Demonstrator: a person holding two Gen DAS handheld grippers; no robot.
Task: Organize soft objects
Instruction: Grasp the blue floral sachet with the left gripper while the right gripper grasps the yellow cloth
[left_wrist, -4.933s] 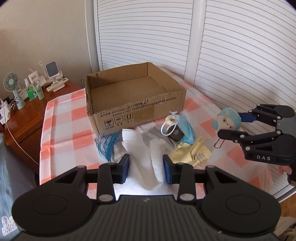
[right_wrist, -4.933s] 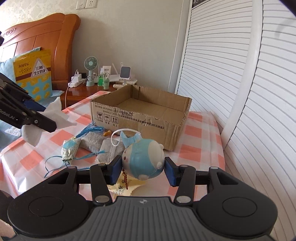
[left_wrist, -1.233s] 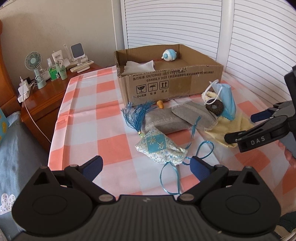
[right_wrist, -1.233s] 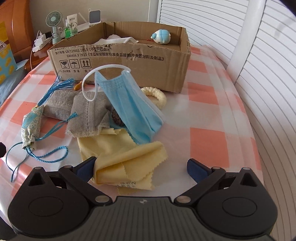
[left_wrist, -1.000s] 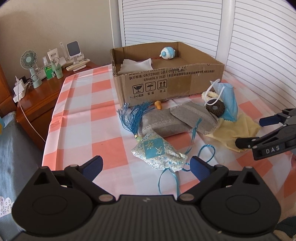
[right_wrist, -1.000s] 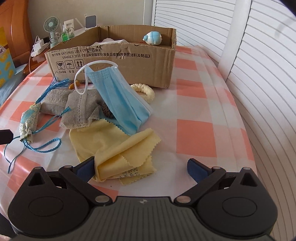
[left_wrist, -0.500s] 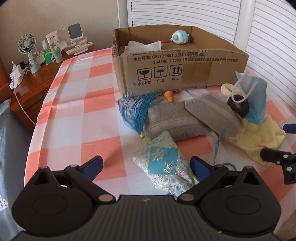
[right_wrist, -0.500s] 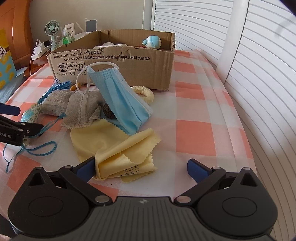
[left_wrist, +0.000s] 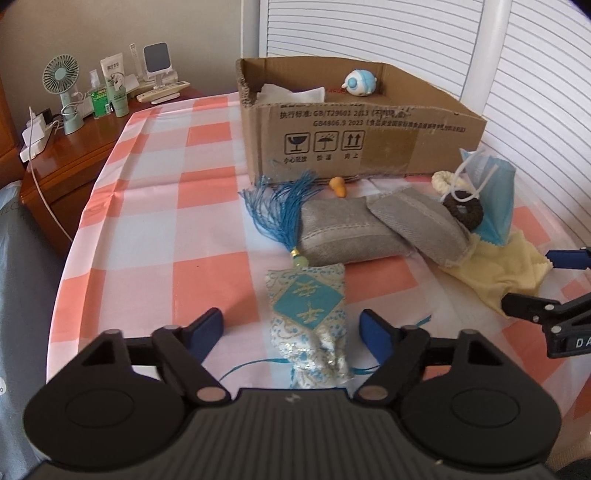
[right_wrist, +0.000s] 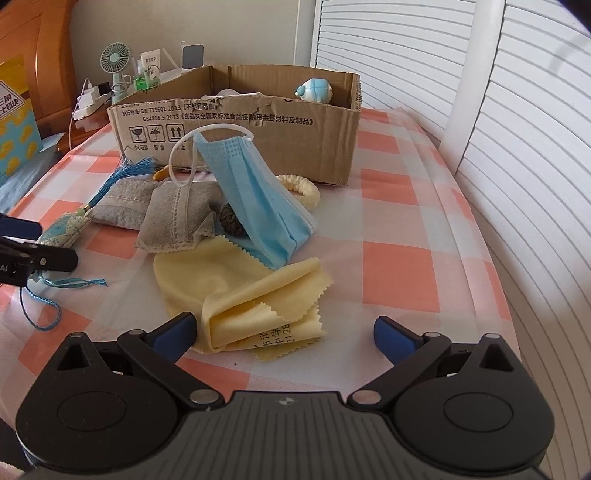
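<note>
A blue and white embroidered sachet (left_wrist: 308, 310) with a blue tassel lies on the checked tablecloth. My left gripper (left_wrist: 291, 330) straddles it with its jaws closing; both pads are still off the fabric. In the right wrist view my right gripper (right_wrist: 284, 336) stands open over the near end of a folded yellow cloth (right_wrist: 240, 291). Behind that cloth lie a blue face mask (right_wrist: 255, 206), two grey pouches (left_wrist: 343, 236), a dark scrunchie (left_wrist: 463, 210) and a cream scrunchie (right_wrist: 301, 190). The cardboard box (left_wrist: 369, 136) holds a round blue plush toy (left_wrist: 360, 83) and a white cloth (left_wrist: 291, 94).
A wooden nightstand (left_wrist: 74, 147) to the left carries a small fan (left_wrist: 66, 96), bottles and a charger cable. White louvred doors (left_wrist: 369, 29) stand behind and to the right of the table. A small orange object (left_wrist: 338, 186) lies against the box front.
My left gripper has come down and closer to the sachet, and its jaws have narrowed around it. The right gripper has hardly moved.
</note>
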